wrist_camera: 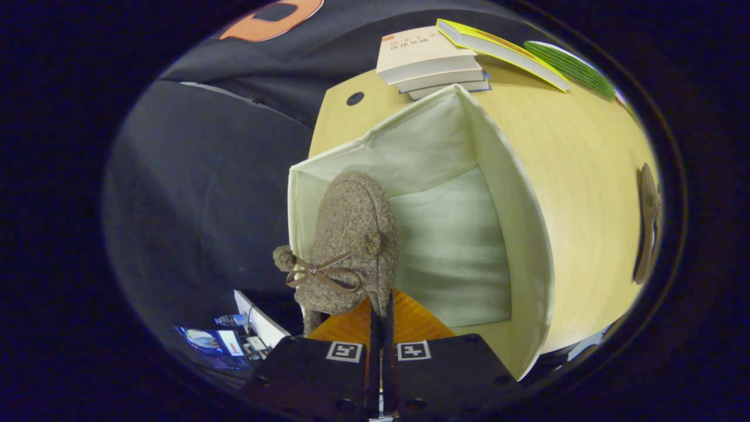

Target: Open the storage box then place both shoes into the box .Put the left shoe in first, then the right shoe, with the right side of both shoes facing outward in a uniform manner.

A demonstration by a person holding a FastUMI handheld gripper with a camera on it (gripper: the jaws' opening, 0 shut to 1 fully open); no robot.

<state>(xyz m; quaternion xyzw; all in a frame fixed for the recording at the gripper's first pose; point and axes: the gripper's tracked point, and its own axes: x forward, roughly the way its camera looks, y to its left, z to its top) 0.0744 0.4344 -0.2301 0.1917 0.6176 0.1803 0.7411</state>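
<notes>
Gripper (381,337): jaws nearly closed, clamping one brown fuzzy bow-tied shoe (350,246) inside the open cream fabric storage box (515,234). Second brown shoe (647,223): one, on the wooden desk (586,176), well apart from the box.

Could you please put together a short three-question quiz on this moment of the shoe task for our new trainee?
1. True or false: the gripper is open and holds nothing.
2. Where is the second shoe?
A. Already in the storage box
B. On the wooden table, outside the box
C. On top of the stacked books
3. Fill in: the fuzzy brown shoe between the fingers hangs over the box's ______ interior.

Key
1. False: both fingers are closed on the fuzzy brown shoe's rear edge.
2. B.
3. Open; the box's pale lining shows, with nothing else seen inside it.
</notes>
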